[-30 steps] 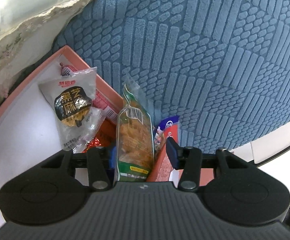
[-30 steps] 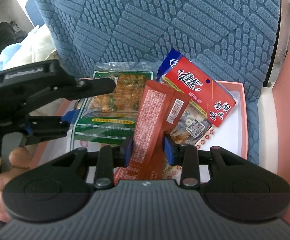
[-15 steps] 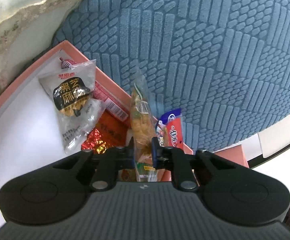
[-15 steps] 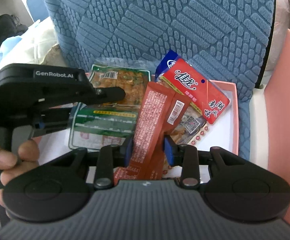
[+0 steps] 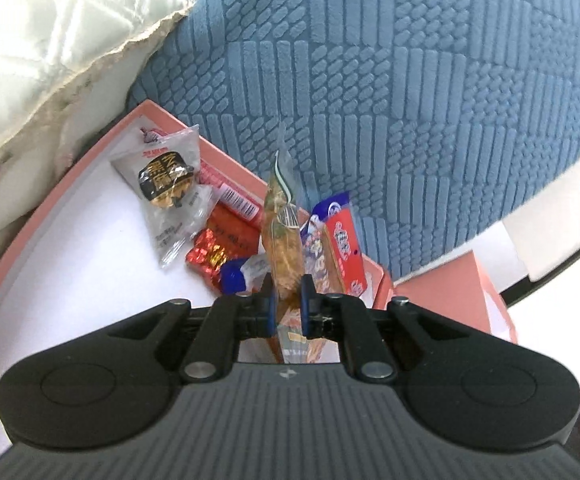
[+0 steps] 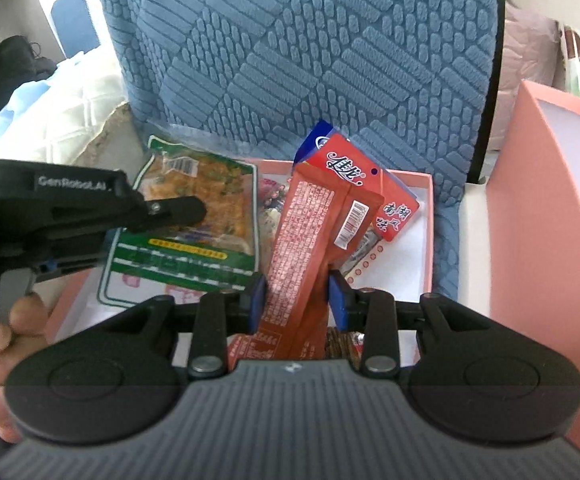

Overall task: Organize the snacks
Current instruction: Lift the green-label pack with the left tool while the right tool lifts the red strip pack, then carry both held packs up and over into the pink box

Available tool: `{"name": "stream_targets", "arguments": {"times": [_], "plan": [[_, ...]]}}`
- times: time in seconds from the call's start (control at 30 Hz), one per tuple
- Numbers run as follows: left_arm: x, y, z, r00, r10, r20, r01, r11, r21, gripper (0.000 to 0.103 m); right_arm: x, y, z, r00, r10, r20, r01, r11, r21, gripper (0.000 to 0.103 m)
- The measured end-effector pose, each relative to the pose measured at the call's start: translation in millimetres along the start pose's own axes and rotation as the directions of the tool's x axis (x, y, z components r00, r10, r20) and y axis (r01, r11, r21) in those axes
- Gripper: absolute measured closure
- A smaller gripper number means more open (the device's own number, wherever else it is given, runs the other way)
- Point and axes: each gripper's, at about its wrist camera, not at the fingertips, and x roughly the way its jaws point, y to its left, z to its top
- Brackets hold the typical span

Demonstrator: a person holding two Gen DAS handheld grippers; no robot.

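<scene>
My left gripper (image 5: pixel 288 306) is shut on a green-edged packet of orange snack (image 5: pixel 281 236), held edge-on above a pink box (image 5: pixel 70 184). The same packet (image 6: pixel 194 216) shows flat in the right wrist view, with the left gripper (image 6: pixel 50 216) clamped on its left side. My right gripper (image 6: pixel 297 300) is shut on a long red packet (image 6: pixel 313 236) with a barcode, lifted over a small pink tray (image 6: pixel 423 216). Behind it lies a red and blue packet (image 6: pixel 373 184).
In the pink box lie a clear packet with a black label (image 5: pixel 166 176), a red foil sweet (image 5: pixel 208 254) and other wrappers. A blue textured cushion (image 5: pixel 409 100) stands behind. A white quilt (image 5: pixel 30 40) is at the left, a pink box lid (image 6: pixel 545 240) at the right.
The left gripper closed on the green-edged packet and lifted it, turning it edge-on. The right gripper rose slightly with the red packet still held.
</scene>
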Motion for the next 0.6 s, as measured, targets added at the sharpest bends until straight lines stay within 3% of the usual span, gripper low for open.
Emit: {"name": "stream_targets", "arguments": {"times": [0.6], "plan": [[-44, -26, -52, 0.998, 0.058, 0.002, -0.058, 0.983, 0.176, 0.09, -33, 18, -37, 0.999, -0.045, 0.015, 0.046, 0.997, -0.066, 0.066]]}}
